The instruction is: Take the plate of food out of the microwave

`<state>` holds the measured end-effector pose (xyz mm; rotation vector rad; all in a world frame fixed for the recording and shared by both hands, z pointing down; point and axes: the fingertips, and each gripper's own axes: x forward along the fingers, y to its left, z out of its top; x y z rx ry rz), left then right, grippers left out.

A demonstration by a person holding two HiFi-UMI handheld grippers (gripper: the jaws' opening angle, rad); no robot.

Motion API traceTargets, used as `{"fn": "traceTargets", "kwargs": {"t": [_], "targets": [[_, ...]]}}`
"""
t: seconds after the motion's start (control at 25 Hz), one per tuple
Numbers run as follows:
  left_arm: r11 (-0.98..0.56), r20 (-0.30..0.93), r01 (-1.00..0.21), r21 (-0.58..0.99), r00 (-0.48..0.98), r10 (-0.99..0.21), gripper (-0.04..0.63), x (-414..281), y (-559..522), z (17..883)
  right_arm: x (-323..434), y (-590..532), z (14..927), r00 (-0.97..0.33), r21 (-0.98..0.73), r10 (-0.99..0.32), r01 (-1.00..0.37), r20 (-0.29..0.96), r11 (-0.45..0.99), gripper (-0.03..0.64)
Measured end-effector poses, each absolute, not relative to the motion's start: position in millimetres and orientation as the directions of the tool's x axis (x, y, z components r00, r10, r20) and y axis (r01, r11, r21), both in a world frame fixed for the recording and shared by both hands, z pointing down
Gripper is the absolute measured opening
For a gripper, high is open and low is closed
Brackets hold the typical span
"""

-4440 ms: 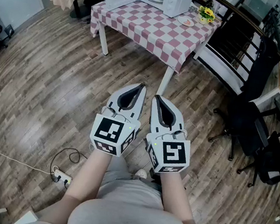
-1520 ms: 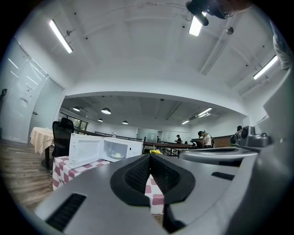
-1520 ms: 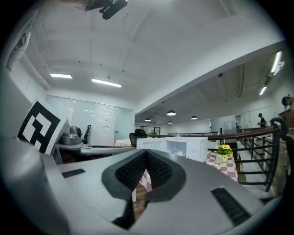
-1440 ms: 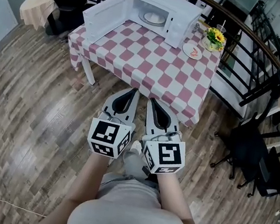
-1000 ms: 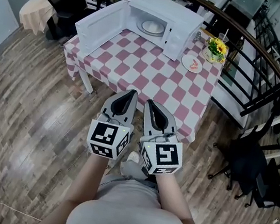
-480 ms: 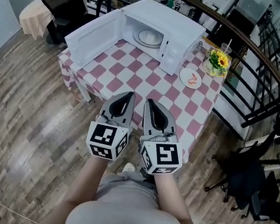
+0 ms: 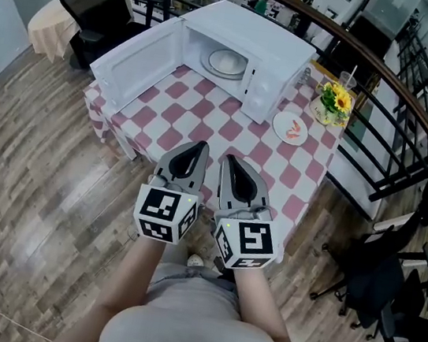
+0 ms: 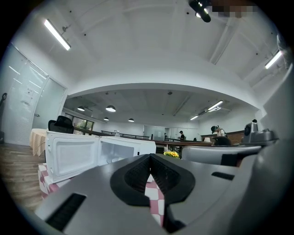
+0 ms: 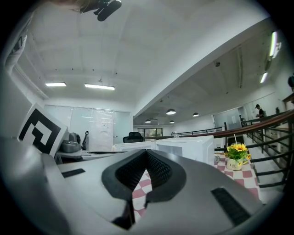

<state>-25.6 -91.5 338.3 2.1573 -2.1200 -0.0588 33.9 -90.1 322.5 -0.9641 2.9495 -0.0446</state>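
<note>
Pointing toward the desk (image 7: 207,109), held left gripper (image 7: 202,146) and right gripper (image 7: 228,159) side by side, fingers (image 7: 187,160) pressed together on nothing, well apart from plate of food (image 7: 226,63) inside the open microwave (image 7: 258,44).

The left gripper (image 7: 202,147) and right gripper (image 7: 227,159) are light grey plastic wedges with smooth shells that taper to a point, lined inside with black ribbed pads (image 8: 136,176). A white cube (image 7: 164,213) printed with black square markers caps the rear of each. At the head view's lower middle are a grey top (image 7: 189,334) and a pale shoe (image 7: 195,261)
</note>
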Motion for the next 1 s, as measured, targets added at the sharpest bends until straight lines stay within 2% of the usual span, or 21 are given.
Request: {"fn": "traceTargets", "kwargs": {"t": [1.0], "targets": [[-0.08, 0.08, -0.985, 0.156, 0.094, -0.992, 0.002, -116, -227, 358, -54, -215, 350, -0.766, -0.037, -0.641, -0.642, 0.041, 0.766, 0.023]]}}
